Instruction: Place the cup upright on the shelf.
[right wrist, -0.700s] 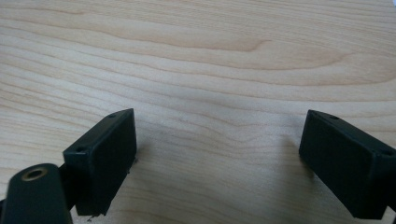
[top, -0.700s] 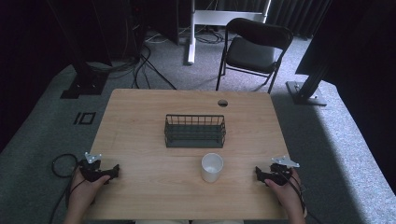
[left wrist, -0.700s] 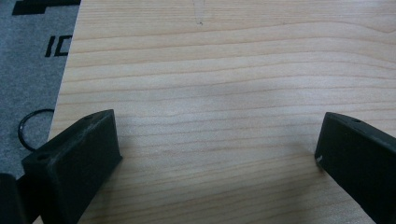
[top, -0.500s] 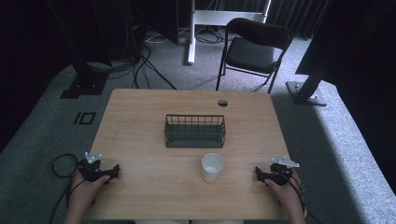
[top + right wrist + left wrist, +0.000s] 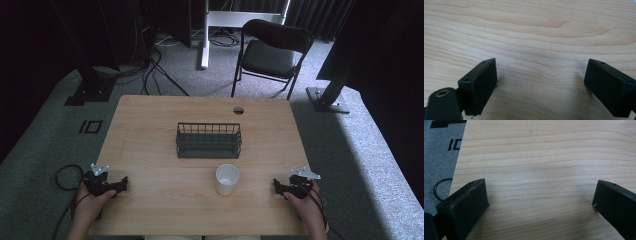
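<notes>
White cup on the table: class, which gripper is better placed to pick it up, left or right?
Probably the right. The white cup stands nearer the right gripper than the left gripper. Both are open, with bare table between each and the cup.

Table (image 5: pixel 165 150): light wood-grain top, smooth, matt w/ faint sheen. Basket (image 5: pixel 208 140): thin dark metal wire, matt. Cup (image 5: pixel 227 179): white, smooth, looks like paper or plastic, can't tell which. Left gripper (image 5: pixel 540 202) & right gripper (image 5: pixel 541 85): black matt plastic jaws, slightly grainy faces. Floor (image 5: pixel 360 165): grey carpet, rough cloth texture. Chair (image 5: pixel 270 52): black frame, matt padded seat.
</notes>
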`<state>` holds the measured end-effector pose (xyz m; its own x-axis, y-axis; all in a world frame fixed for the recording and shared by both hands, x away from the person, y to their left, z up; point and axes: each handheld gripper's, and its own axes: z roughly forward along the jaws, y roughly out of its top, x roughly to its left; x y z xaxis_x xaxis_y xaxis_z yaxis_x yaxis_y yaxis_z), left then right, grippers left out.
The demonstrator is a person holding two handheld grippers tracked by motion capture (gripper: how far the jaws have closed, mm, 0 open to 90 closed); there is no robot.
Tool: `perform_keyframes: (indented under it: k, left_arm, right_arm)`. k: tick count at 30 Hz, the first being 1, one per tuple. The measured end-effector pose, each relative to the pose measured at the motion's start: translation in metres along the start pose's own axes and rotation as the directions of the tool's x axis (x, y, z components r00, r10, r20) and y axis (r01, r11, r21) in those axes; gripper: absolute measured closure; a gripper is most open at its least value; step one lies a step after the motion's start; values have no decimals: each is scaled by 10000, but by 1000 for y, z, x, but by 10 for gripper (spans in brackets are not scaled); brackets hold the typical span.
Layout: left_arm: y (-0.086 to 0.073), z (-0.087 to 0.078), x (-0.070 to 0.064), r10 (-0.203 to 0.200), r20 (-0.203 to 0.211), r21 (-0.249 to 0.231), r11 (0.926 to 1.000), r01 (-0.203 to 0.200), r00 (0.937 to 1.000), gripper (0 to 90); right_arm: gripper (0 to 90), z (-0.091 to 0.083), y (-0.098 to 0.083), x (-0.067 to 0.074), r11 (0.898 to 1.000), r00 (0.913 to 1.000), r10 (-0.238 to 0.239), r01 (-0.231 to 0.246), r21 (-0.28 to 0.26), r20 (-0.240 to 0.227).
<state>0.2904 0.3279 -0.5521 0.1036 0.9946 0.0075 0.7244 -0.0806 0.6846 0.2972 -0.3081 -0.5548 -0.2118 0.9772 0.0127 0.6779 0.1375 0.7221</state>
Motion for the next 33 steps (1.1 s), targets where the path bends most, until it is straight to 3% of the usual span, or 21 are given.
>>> perform_keyframes:
  k: [6, 7, 8, 16, 22, 33]
  left_arm:
    - [-3, -3, -2, 476, 281, -64, 9989, -475, 9985, 3]
    - [-3, -3, -2, 476, 281, -64, 9989, -475, 9985, 2]
    - [-3, -3, -4, 751, 204, -149, 9971, -748, 9970, 3]
    - [-2, -6, -7, 1165, 165, -120, 9931, -1163, 9931, 3]
    - [-1, -6, -12, 1351, 338, -290, 9905, -1342, 9903, 2]
    - [0, -5, -16, 1343, 543, -509, 9900, -1316, 9894, 3]
  right_arm:
    - [108, 0, 0, 0, 10000, 10000, -4, 4, -2, -1]
    - [108, 0, 0, 0, 10000, 10000, -4, 4, -2, -1]
    - [108, 0, 0, 0, 10000, 10000, -3, 3, -2, 0]
    - [109, 0, 0, 0, 10000, 10000, -1, 1, -1, 1]
    - [108, 0, 0, 0, 10000, 10000, -5, 5, -4, -1]
    - [108, 0, 0, 0, 10000, 10000, -6, 6, -4, 2]
